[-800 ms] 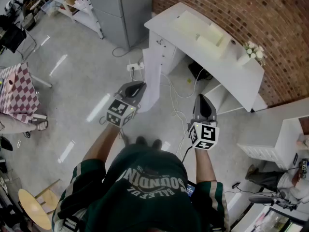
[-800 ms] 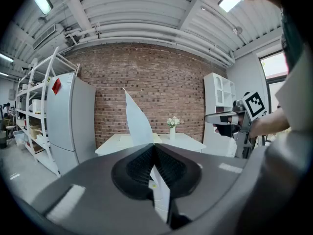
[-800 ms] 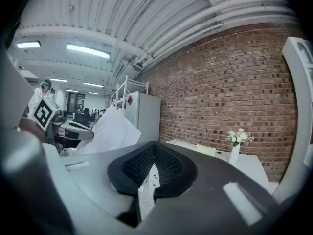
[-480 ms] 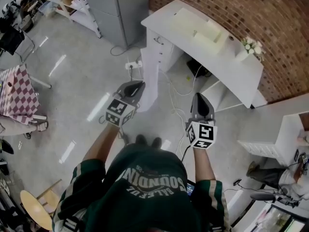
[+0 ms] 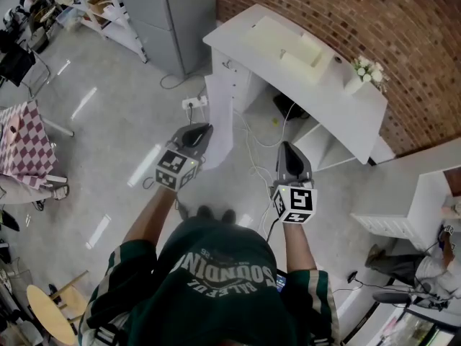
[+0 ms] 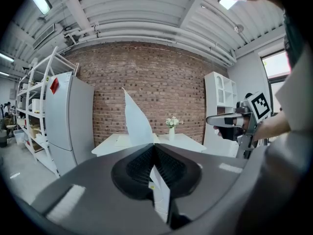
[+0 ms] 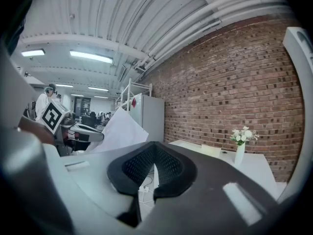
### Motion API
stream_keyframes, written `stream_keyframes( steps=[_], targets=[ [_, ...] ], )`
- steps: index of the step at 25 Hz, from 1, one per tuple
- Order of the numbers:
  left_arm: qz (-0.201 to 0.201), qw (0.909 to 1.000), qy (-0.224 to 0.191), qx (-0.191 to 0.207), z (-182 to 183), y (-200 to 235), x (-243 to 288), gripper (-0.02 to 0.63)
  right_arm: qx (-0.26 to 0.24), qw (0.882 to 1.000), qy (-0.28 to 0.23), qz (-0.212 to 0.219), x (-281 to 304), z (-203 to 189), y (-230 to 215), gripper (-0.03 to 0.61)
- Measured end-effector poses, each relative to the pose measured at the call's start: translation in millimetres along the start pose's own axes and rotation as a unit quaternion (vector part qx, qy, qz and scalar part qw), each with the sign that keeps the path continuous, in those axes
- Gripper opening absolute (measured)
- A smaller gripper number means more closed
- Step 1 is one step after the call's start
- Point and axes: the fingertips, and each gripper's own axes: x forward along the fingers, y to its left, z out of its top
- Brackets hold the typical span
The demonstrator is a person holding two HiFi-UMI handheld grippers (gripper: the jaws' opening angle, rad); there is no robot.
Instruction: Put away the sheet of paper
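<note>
Currently left gripper (image 5: 200, 128) clenched on an edge of the sheet of paper (image 5: 220, 139) dangling mid-frame, right gripper (image 5: 286, 148) closed on nothing; sheet looks light, floppy, crease-prone, so edge pinch suits best.

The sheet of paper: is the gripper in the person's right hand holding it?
No, the sheet of paper is pinched in the left gripper, while the right gripper holds nothing.
</note>
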Motion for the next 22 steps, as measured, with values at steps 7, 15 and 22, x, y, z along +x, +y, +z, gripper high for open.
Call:
stream_keyframes(
  steps=[7,15,22],
  targets=[
    [0.009,0.9999,-0.006,-0.002,7.7,-13.2,10.9,0.011,-0.003,1.0,-0.006,-0.006,-9.1,5.2,-19.2,0.0],
    [0.002,1.0,-0.009,-0.003,12.5,-25.0,39.1,0.011,0.003,1.0,-0.007,-0.003,-4.3,-0.1,-42.1,0.0],
    [-0.014,0.9998,-0.017,0.0,17.1,-5.8,56.9,0.011,-0.001,1.0,-0.006,-0.013,18.9,-0.8,-38.3,0.0]
  ],
)
